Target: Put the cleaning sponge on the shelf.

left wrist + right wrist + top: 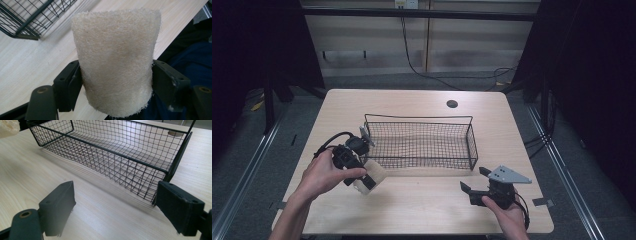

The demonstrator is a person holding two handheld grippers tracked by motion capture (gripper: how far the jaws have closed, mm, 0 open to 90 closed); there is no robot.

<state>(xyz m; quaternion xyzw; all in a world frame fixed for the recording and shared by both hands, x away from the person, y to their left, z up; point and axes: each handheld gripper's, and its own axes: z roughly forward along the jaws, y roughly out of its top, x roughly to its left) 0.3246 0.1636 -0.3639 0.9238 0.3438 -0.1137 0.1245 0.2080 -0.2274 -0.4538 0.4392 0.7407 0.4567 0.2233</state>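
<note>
A cream fuzzy sponge-like block (116,62) sits clamped between the jaws of my left gripper (371,179), which is shut on it near the front left corner of the black wire basket (422,141). In the high view the block (374,175) hangs just above the table, pointing toward the person. My right gripper (475,180) stands open at the front right of the table, aimed at the basket's near right corner (160,173), with nothing between its jaws. A corner of the block (8,127) shows at the top left of the right gripper view.
The wooden table (422,210) has a round cable hole (452,104) behind the basket. Bare tabletop lies between the two grippers. The table's front edge is close under both hands.
</note>
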